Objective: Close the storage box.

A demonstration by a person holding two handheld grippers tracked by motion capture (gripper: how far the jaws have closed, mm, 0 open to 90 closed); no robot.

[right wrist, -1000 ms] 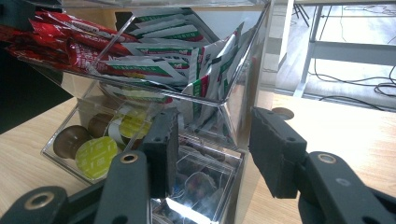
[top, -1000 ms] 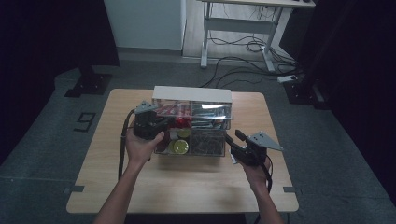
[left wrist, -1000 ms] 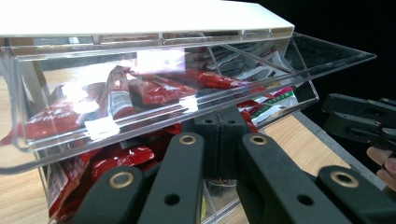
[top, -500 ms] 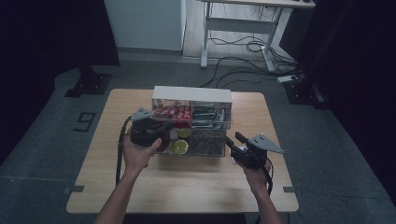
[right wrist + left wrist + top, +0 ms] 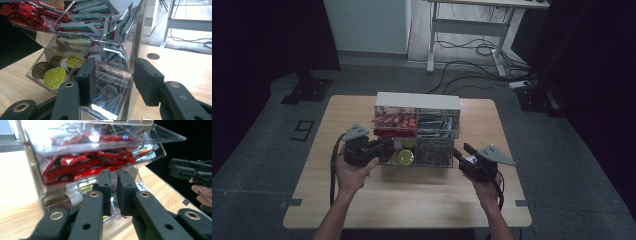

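Now left gripper (image 5: 113, 192) just opening, narrow gap, nothing between, at clear organizer (image 5: 37, 177); right gripper (image 5: 117, 80) half open, empty.

Looks like a lab or recording studio rather than a home: 1 bare wooden table (image 5: 362, 200) alone on grey carpet (image 5: 262, 165), black curtains (image 5: 267, 40) on both sides, tape marks and a stuck-on "9" (image 5: 302, 130) on the floor. Behind, a height-adjustable desk frame (image 5: 467, 30) with loose cables (image 5: 472, 50) and a power strip (image 5: 523, 83); dark stand bases (image 5: 307, 90) flanking the table.
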